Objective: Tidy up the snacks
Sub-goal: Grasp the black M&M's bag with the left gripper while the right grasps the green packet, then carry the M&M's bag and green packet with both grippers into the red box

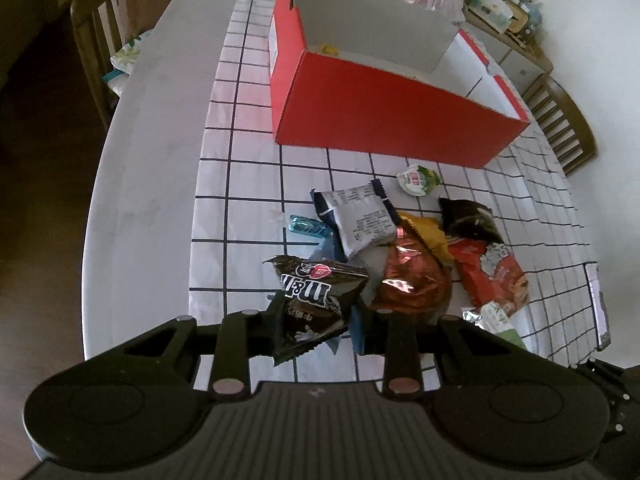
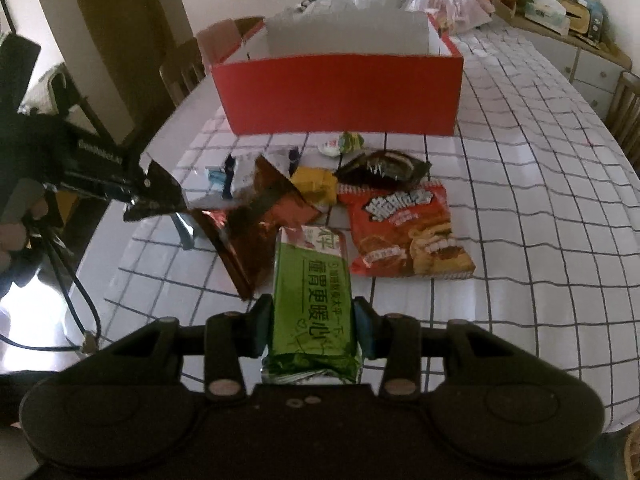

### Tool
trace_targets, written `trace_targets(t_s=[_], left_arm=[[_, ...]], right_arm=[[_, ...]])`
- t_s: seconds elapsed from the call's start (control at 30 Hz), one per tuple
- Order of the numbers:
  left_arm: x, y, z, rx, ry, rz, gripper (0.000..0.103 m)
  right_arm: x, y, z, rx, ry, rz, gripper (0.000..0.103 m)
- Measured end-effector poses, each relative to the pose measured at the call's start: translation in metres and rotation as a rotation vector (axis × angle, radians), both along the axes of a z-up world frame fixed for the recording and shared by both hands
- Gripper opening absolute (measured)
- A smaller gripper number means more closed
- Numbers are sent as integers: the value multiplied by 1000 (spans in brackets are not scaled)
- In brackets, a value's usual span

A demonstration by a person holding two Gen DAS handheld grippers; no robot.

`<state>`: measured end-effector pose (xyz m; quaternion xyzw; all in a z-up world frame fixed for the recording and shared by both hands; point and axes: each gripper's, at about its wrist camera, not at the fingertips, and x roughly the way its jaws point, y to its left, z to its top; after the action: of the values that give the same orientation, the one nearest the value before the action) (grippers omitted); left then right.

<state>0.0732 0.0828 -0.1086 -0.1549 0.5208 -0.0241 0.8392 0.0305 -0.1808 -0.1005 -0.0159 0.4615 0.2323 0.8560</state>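
Note:
My left gripper (image 1: 318, 320) is shut on a dark brown M&M's bag (image 1: 316, 300), held above the checked tablecloth beside the snack pile. The right wrist view shows this gripper (image 2: 152, 196) at the left with the bag (image 2: 166, 182) in its jaws. A green packet (image 2: 312, 300) with white lettering is clamped between my right gripper's (image 2: 313, 326) blue pads, lifted off the table. The red cardboard box (image 1: 384, 116) (image 2: 340, 92) stands open beyond the pile. In the pile lie a copper foil bag (image 1: 412, 280) (image 2: 256, 220), a red snack bag (image 1: 492, 276) (image 2: 404, 236) and a white-and-blue packet (image 1: 360, 220).
A yellow pack (image 2: 316, 184), a dark wrapper (image 2: 384, 168), a small jelly cup (image 1: 418, 178) and a teal candy (image 1: 308, 226) lie around the pile. Plastic bags (image 2: 452, 0) sit behind the box. Wooden chairs (image 1: 96, 32) (image 1: 568, 128) flank the table.

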Motion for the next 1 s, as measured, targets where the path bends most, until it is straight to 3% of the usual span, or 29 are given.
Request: trace_targets(t_s=[0.47, 0.73, 1.0], left_arm=[[3, -18, 63, 33, -140, -37, 30], [34, -32, 97, 67, -220, -54, 30], [82, -40, 111, 117, -243, -49, 30]], right_arm=[[24, -3, 63, 29, -172, -12, 41], [70, -2, 90, 15, -266, -20, 41], [125, 1, 97, -2, -288, -32, 41]])
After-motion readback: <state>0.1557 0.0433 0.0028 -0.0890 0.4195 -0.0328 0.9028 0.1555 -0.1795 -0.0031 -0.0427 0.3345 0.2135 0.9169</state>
